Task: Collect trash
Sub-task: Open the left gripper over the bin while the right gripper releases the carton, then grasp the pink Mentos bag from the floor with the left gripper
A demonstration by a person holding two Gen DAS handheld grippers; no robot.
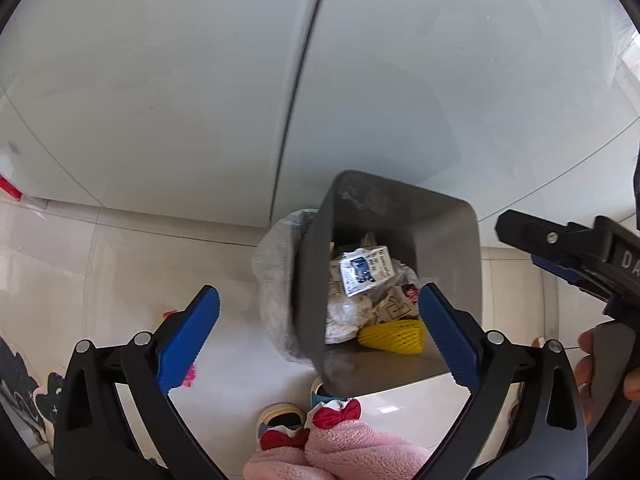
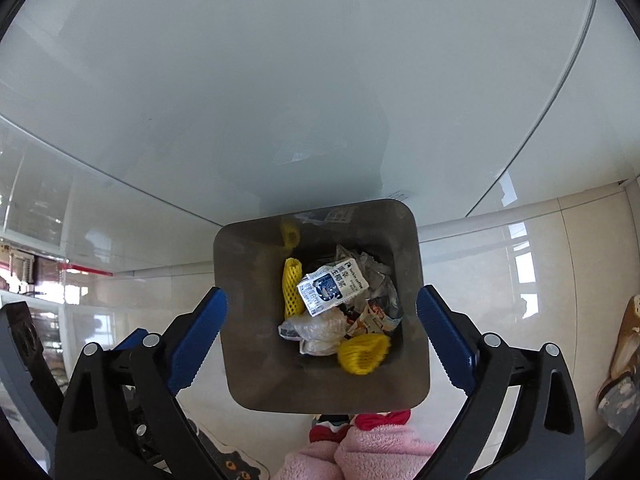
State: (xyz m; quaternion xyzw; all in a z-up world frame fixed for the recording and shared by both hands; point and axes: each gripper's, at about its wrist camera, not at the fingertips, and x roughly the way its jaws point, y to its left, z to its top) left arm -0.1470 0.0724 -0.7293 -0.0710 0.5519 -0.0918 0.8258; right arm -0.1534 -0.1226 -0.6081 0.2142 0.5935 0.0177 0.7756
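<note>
A dark grey square trash bin (image 1: 444, 240) (image 2: 240, 280) stands on the tiled floor against a white cabinet. Inside lie a white-and-blue coffee packet (image 1: 364, 270) (image 2: 332, 288), yellow foam nets (image 1: 392, 336) (image 2: 364, 352), a second net (image 2: 292, 288) and crumpled wrappers. A grey plastic bag (image 1: 272, 280) bulges at the bin's left side. My left gripper (image 1: 319, 291) hangs open over the bin with nothing between its blue pads. My right gripper (image 2: 323, 293) also stands open above the bin, empty. One of its fingers (image 1: 520, 232) shows at the right of the left wrist view.
White cabinet doors (image 1: 160, 80) rise behind the bin. Pink fuzzy slippers with red bows (image 1: 340, 452) (image 2: 360, 448) stand just below it on the floor. A cat-patterned mat (image 2: 232, 460) lies at the lower left, and a hand (image 1: 588, 364) holds the right gripper's handle.
</note>
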